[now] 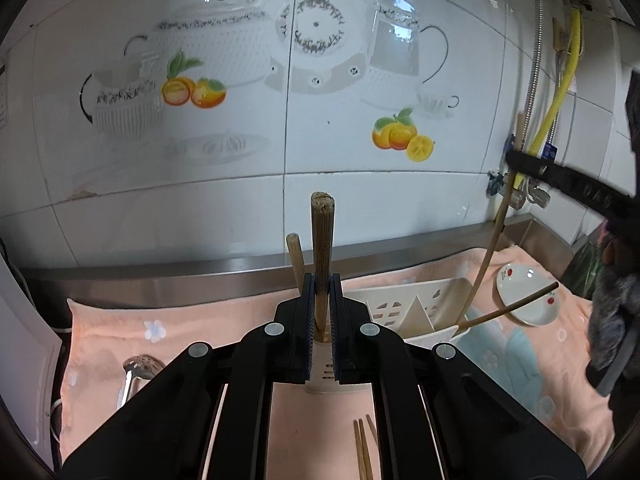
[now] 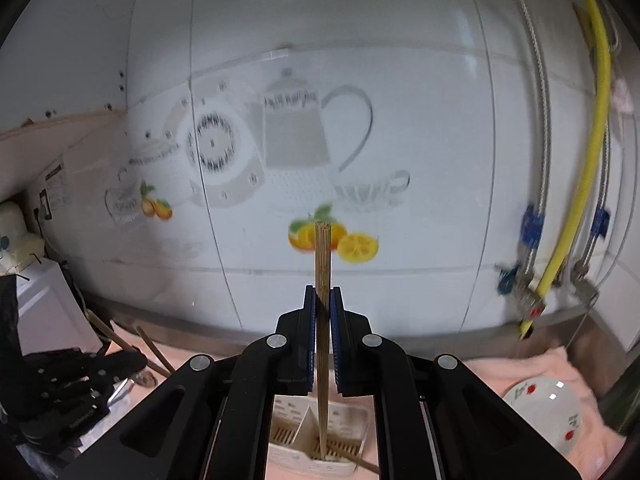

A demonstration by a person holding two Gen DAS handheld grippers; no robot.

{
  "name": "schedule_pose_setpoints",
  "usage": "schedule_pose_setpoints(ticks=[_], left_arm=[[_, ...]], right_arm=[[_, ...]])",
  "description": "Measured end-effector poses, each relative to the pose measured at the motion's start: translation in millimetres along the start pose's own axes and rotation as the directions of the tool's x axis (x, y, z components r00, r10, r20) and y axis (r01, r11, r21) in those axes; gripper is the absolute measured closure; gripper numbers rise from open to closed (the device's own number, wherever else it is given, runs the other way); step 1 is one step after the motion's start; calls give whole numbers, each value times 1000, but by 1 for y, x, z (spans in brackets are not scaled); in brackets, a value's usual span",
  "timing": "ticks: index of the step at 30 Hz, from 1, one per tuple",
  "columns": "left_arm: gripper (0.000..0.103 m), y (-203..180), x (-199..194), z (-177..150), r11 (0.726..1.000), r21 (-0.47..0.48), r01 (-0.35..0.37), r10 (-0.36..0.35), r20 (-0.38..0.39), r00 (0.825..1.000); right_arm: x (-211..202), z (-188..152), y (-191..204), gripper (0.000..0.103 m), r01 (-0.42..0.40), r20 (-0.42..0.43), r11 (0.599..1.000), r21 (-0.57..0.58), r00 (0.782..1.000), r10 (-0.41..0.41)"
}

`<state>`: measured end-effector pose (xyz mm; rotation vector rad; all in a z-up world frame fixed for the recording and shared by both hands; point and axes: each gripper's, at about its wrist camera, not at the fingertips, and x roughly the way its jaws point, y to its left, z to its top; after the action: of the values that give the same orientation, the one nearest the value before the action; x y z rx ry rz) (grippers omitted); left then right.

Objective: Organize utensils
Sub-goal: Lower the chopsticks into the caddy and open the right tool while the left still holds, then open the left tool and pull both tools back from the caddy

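L gripper (image 1: 319, 300) has fingers narrowed on an upright chopstick (image 1: 322, 248), lower end already in the near-left slot of the white caddy (image 1: 404, 308), prob so it stands on end instead of lying flat. R gripper (image 2: 322, 320) pinches a second chopstick (image 2: 322, 280) vertical over the caddy's right compartment w/ tip down inside; another stick leans out of that side. Loose chopsticks (image 1: 362, 452) wait on the pink towel (image 1: 104, 328) nearer, a ladle (image 1: 136, 368) at left & a plate (image 1: 528, 296) at far right.
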<state>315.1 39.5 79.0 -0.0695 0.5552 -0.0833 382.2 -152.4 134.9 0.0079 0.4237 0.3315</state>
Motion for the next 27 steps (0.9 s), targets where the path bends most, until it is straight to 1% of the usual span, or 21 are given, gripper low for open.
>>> schedule_pose_setpoints(ticks=[3,5,14,21,23,25,27], left_arm=[[97,1,3,-2,1000,-4,3,-3,-11,1000],[97,1,4,-3,1000,-2,6,-6,-15,1000],[96,1,3,-4,1000,-6,-2,2,-25,1000],[94,-1,-5,-2,1000,-8,3,-3,-13,1000],[94,-2,-11,-1,1000,-8,3,-3,-1,1000],[93,-2,-17,1,1000,-10,7,-7,7,1000],[88,-3,-25,2,1000,-10,8,-8,20,1000]], right_arm=[[10,-11,-3,96,1,-32,1000,13,1000,-1],[12,-15,-2,96,-3,-37,1000,8,999,3],[11,-32,-12,96,8,-81,1000,15,997,-6],[2,-34,-15,94,13,-80,1000,17,997,-11],[-3,-33,-15,91,11,-76,1000,18,997,-10],[-10,-30,-16,82,14,-65,1000,19,998,-12],[-19,-27,-16,77,13,-51,1000,18,999,-12]])
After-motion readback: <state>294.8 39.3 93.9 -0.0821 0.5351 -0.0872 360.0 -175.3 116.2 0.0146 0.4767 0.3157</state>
